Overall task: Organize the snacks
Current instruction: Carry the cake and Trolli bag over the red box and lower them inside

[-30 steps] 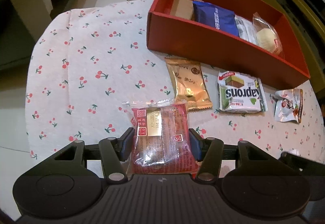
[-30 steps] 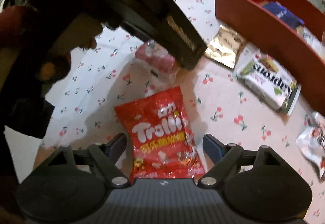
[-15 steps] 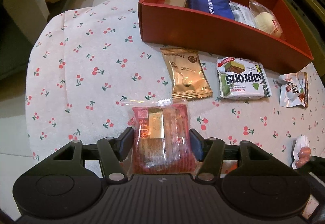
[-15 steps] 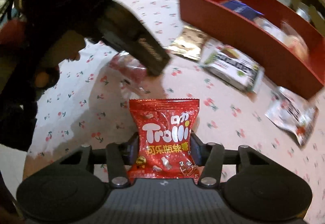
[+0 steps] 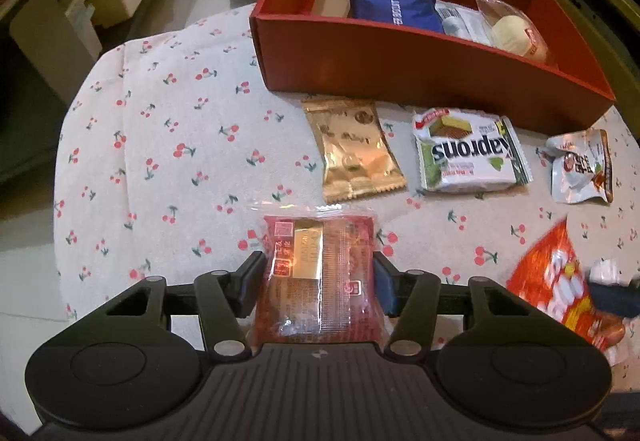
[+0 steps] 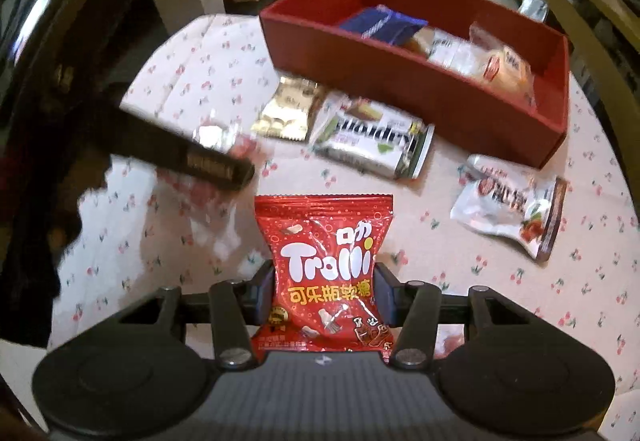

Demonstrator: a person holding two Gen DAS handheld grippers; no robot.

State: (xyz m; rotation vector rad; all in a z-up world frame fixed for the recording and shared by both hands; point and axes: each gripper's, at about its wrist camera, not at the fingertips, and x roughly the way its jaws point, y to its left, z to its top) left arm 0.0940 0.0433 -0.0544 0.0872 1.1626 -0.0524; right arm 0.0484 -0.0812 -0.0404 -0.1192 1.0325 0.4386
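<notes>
Red box (image 5: 400, 57) on the table (image 5: 180, 113) holds a blue pack (image 5: 394, 7), a clear packet and a bun; left gripper (image 5: 319, 273) clamps a red cake (image 5: 316, 277); right gripper (image 6: 324, 291) clamps the Trolli bag (image 6: 326, 265), both short of the box.

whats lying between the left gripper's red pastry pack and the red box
The gold packet lies on the cherry cloth between the red pastry pack and the red box, clearest in the left wrist view.

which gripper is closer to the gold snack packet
Left. The left gripper sits just in front of the gold packet; the right gripper is farther off to its right.
</notes>
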